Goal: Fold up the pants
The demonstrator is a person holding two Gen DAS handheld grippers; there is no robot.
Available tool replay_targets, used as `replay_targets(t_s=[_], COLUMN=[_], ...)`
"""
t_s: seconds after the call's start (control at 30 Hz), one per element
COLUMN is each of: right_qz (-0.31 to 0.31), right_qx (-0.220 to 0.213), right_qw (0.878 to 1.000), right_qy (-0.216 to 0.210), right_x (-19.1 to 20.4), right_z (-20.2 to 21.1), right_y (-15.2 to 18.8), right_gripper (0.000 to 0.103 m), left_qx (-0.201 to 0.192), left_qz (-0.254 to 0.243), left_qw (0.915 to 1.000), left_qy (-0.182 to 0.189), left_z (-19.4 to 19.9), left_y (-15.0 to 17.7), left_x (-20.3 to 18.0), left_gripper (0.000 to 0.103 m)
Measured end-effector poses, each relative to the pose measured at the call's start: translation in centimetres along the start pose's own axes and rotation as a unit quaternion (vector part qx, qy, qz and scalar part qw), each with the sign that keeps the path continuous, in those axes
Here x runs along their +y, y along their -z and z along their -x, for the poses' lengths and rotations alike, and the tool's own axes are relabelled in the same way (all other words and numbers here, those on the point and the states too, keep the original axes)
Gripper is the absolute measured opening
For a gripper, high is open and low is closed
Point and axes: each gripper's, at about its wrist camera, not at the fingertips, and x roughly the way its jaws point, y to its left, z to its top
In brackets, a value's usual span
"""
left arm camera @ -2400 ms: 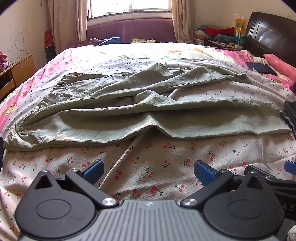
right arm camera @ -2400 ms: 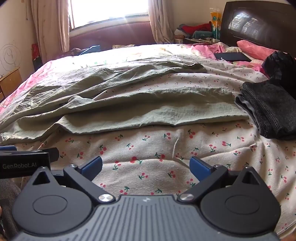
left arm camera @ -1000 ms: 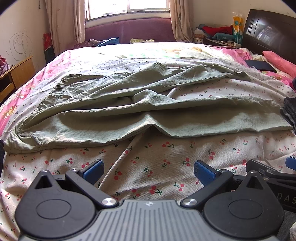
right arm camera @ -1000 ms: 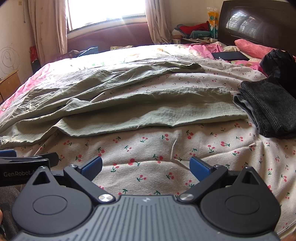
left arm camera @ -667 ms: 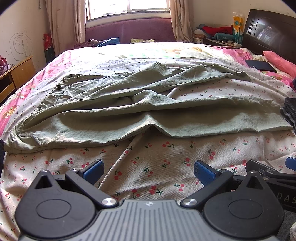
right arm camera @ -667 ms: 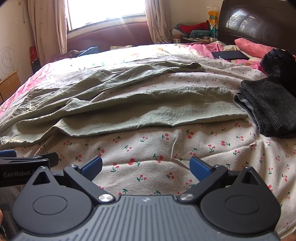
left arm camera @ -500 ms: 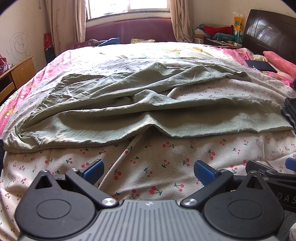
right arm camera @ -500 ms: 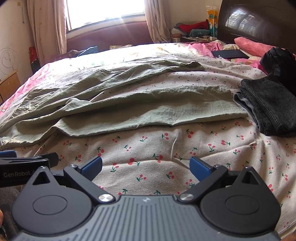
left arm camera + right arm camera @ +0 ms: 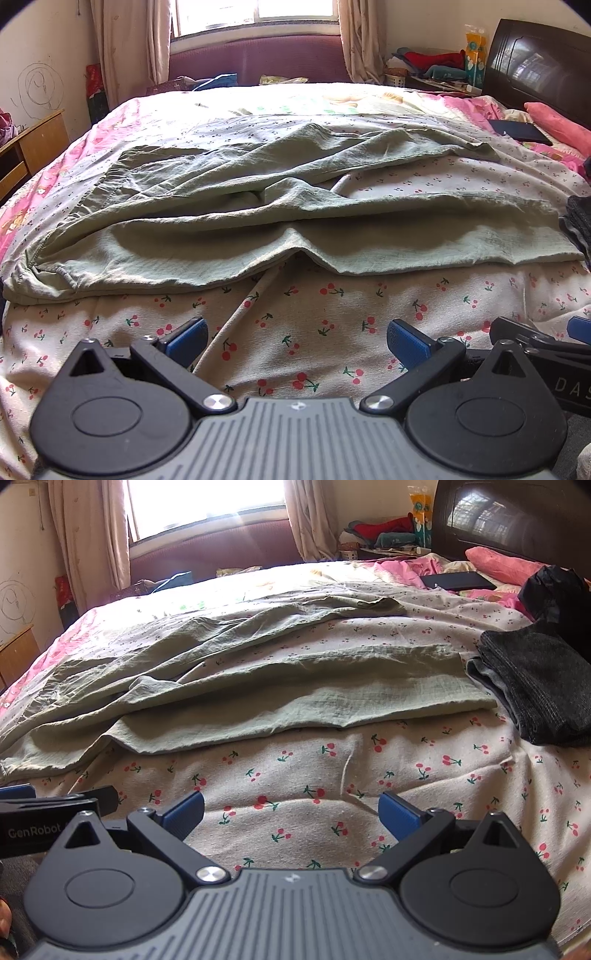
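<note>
Sage-green crinkled cotton pants (image 9: 229, 236) lie spread across the cherry-print bedsheet (image 9: 332, 325), legs apart, no fold yet. Our left gripper (image 9: 295, 338) and right gripper (image 9: 290, 810) hover near, jaws wide, empty.

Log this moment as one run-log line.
stage: pre-grasp | pants: spread flat on bed, unfolded | left tool: open, empty | right tool: open, empty | dark garment: beside pants' right end

Left claw (image 9: 297, 338) and right claw (image 9: 291, 808) sit side by side, fingers spread wide, gripping nothing.
</note>
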Motion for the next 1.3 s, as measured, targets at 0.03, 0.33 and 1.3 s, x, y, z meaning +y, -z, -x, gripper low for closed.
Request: replay_targets(t_s=[0.03,0.33,1.3], right_qz=[-0.005,-0.105,-0.225], right_qx=[-0.001,0.005,0.045], right_qw=[1.000,0.994,0.963], right_qy=[0.001,0.031,0.144], right_x=[-0.2,-5.8,-18.5], right_z=[0.1,-1.3,-6.3], right_y=[-0.1,-2.8,-7.8], right_gripper=[0.100,0.092,0.010], left_qx=[-0.002,-0.047,-0.073], left_qz=[-0.006,-0.106,-0.143], left_qw=[1.0000,0.9928,0.9835], left_qy=[0.002,0.030,0.083], left_z=[0.0,-1.3,-3.4], left_y=[-0.1,-2.4,-4.7], left_x=[-0.2,-4.2,-4.3], left_gripper=[0.103,0.103,0.103])
